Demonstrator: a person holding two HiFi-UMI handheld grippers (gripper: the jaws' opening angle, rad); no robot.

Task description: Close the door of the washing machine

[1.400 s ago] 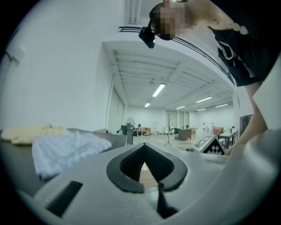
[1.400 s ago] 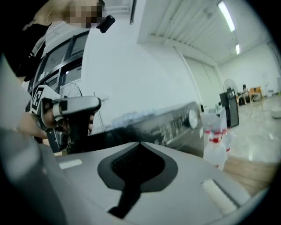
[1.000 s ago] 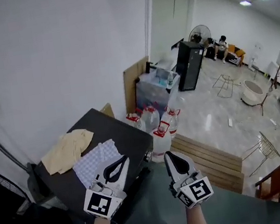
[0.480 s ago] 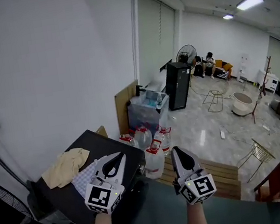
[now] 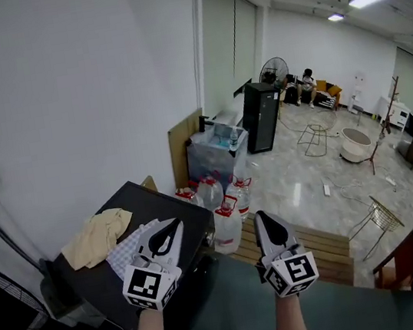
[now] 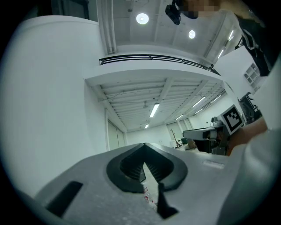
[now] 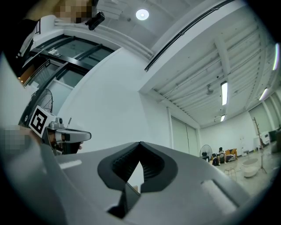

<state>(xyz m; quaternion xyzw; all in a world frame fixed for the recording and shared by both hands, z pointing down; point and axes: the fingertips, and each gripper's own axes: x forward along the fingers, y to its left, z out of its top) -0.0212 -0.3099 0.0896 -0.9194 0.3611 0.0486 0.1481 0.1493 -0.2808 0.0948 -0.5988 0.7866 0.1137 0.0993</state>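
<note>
No washing machine or door shows in any view. In the head view both grippers are held up side by side, pointing forward over the floor. My left gripper (image 5: 170, 227) is shut and empty, its tips over the edge of a black-topped unit (image 5: 174, 204). A beige cloth (image 5: 96, 236) and a checked cloth (image 5: 124, 251) lie on that top. My right gripper (image 5: 264, 219) is shut with nothing in it. In the left gripper view the left gripper (image 6: 144, 146) points at the ceiling and white wall. The right gripper (image 7: 140, 145) in its own view does the same.
Large water bottles (image 5: 226, 225) stand beside the black unit, with a clear storage box (image 5: 215, 147) and a wooden board (image 5: 185, 136) behind. A low wooden step (image 5: 320, 247) lies ahead. Farther off are a black cabinet (image 5: 261, 117), a fan, seated people and a wire chair (image 5: 375, 221).
Both grippers have risen a little, and the right one has tipped more upright. The head view has lifted, showing more of the room. Both stay shut.
</note>
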